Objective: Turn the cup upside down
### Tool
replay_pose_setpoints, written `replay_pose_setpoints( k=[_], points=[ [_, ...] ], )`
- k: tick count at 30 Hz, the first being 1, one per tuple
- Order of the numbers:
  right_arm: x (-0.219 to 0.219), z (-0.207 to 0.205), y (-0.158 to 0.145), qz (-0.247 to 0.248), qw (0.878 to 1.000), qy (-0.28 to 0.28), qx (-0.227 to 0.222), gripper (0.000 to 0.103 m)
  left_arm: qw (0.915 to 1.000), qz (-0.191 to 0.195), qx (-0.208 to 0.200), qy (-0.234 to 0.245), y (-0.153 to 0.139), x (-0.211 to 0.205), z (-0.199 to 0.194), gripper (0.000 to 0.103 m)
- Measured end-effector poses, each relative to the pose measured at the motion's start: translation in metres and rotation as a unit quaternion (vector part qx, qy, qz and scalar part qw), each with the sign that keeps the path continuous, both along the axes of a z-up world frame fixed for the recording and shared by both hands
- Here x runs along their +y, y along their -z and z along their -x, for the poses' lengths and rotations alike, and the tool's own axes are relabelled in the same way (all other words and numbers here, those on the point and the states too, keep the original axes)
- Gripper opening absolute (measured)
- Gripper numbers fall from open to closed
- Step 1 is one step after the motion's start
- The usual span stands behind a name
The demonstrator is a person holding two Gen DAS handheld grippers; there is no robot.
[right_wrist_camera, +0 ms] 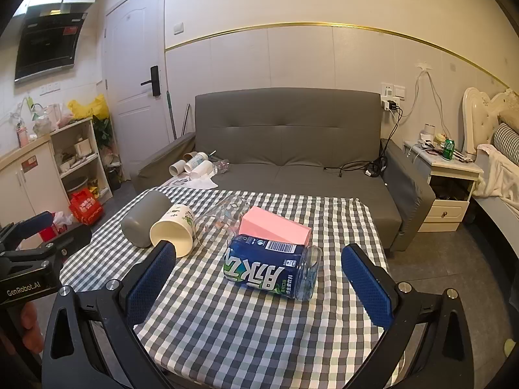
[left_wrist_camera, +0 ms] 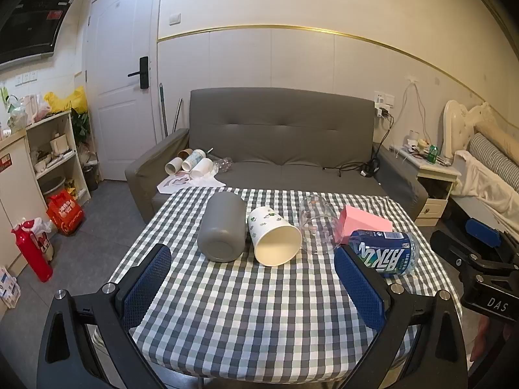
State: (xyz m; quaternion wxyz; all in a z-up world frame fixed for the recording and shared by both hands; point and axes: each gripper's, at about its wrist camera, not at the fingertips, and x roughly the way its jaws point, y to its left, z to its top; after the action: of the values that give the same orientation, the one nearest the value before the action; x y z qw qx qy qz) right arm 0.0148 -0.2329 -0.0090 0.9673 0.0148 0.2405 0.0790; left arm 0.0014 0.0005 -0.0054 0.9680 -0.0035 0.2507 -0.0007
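Several cups lie on their sides on the checked tablecloth (left_wrist_camera: 246,308): a grey cup (left_wrist_camera: 222,227), a white paper cup with green print (left_wrist_camera: 274,236) with its mouth toward me, a clear glass cup (left_wrist_camera: 316,223), a pink cup (left_wrist_camera: 365,222) and a blue-labelled plastic cup (left_wrist_camera: 386,254). They also show in the right wrist view: grey cup (right_wrist_camera: 141,218), paper cup (right_wrist_camera: 173,228), glass cup (right_wrist_camera: 223,215), pink cup (right_wrist_camera: 275,228), blue-labelled cup (right_wrist_camera: 272,269). My left gripper (left_wrist_camera: 253,278) is open and empty, in front of the paper cup. My right gripper (right_wrist_camera: 259,282) is open and empty, around the blue-labelled cup's near side.
A grey sofa (left_wrist_camera: 279,136) stands behind the table, with more paper cups (left_wrist_camera: 191,165) on its left seat. Shelves (left_wrist_camera: 55,152) and a red flask (left_wrist_camera: 32,253) are at the left. A bedside cabinet (right_wrist_camera: 444,181) and bed are at the right.
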Motion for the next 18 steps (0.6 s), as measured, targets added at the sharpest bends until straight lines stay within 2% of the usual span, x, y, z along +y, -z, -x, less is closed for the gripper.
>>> replay_pose_setpoints(
  k=[18],
  points=[
    [0.005, -0.0009, 0.0042, 0.008, 1.0, -0.007, 0.001, 0.103, 1.0, 0.003, 0.003, 0.0, 0.0031, 0.0014, -0.0004, 0.103]
  ],
)
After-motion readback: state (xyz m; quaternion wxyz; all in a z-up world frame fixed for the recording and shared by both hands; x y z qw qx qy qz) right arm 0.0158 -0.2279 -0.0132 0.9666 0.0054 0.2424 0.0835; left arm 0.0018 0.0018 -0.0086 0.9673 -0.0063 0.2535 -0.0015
